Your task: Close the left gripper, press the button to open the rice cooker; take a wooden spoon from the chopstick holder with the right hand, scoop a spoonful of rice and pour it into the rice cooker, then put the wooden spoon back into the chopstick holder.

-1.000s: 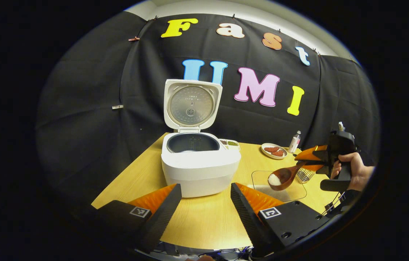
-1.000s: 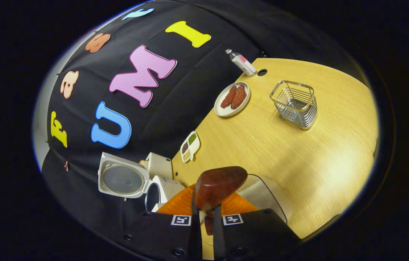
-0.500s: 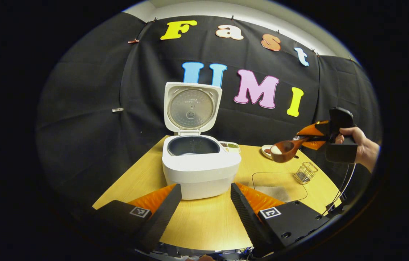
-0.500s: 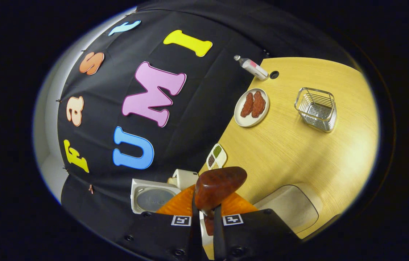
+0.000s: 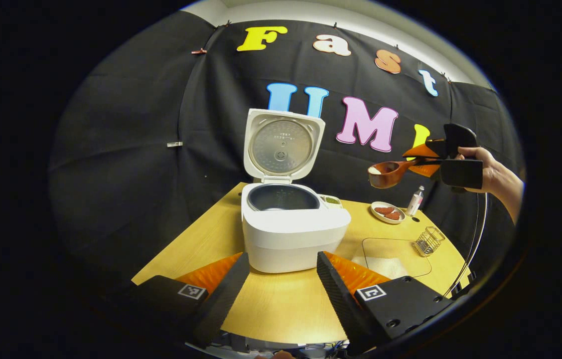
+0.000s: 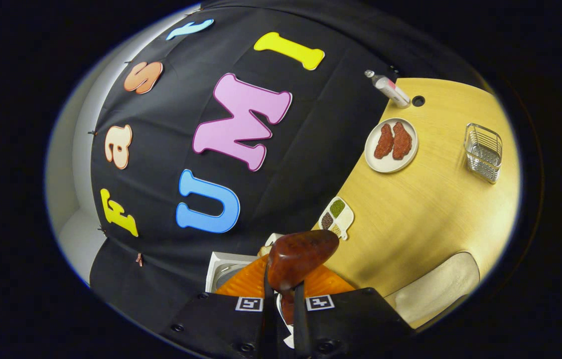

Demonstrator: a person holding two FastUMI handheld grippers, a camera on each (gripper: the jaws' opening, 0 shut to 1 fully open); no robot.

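So, right gripper (image 5: 423, 160) jaws clamped on spoon (image 5: 385, 174), held level high so rice (image 5: 374, 170) stays put; cooker (image 5: 293, 227) lid up, ready. Left gripper (image 5: 281, 279) jaws apart, idle.

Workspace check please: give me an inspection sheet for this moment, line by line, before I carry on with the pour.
Surface: wooden table, with a flat rice tray on it.
Job's things: rice cooker lid up, pot exposed; wooden spoon carrying rice, held in the air to the cooker's right, not yet over the pot; wire chopstick holder standing.
Clutter: plate of meat, sectioned dish, small bottle.
Grippers: right gripper clamped on the spoon handle; left gripper open, low before the cooker.
Cables: one hanging below the right hand.
Surroundings: black cloth wall.
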